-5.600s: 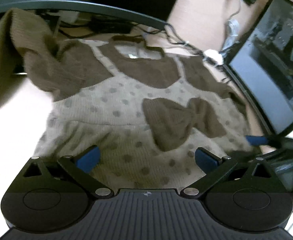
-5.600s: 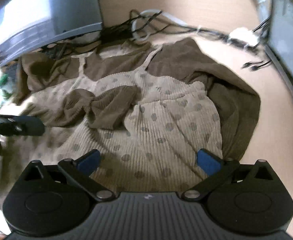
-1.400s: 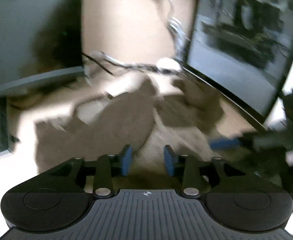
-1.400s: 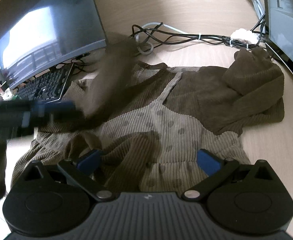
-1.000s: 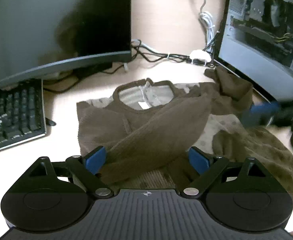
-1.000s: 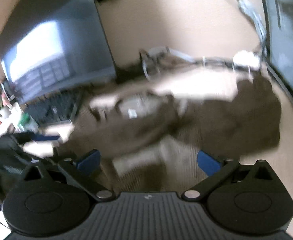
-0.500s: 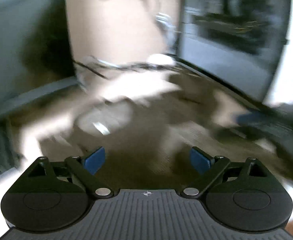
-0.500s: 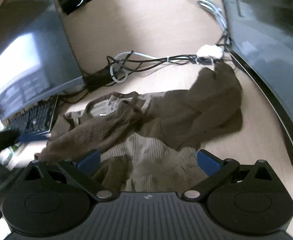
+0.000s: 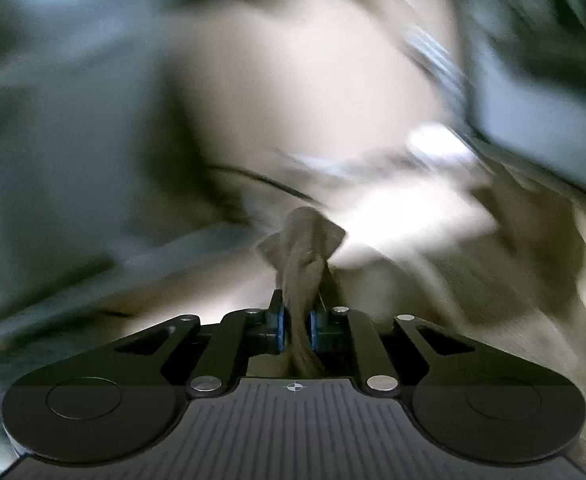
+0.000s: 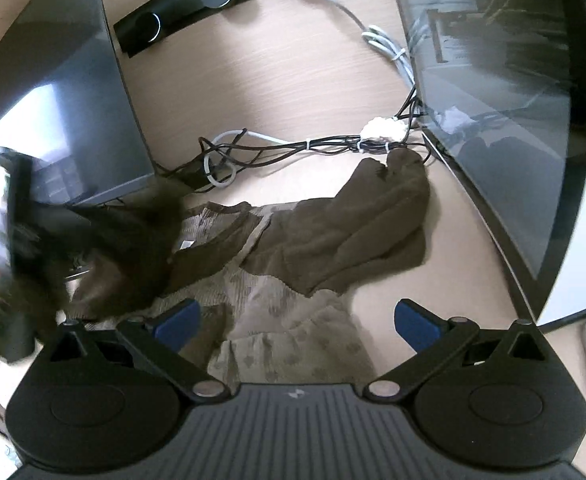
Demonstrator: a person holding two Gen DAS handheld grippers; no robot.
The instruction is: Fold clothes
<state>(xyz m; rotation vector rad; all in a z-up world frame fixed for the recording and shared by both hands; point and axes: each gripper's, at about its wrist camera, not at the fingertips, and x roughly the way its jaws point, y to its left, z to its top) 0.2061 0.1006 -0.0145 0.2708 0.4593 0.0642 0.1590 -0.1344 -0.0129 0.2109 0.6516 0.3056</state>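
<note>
Left gripper (image 9: 295, 330), wide before, closing on sleeve (image 9: 305, 248); right gripper (image 10: 295, 320) open, empty

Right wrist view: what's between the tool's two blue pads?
In the right wrist view, the right tool is open. Between its pads lies the dotted beige skirt of the garment, with bare desk toward the right pad.

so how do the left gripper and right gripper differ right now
The left gripper has its jaws closing on a bunched fold of the brown garment, with cloth pinched between the blue pads. The right gripper has its jaws spread wide, with nothing between them, above the garment's dotted part. The left wrist view is heavily blurred; the right wrist view is sharp. Both have black linkages and blue pads.
</note>
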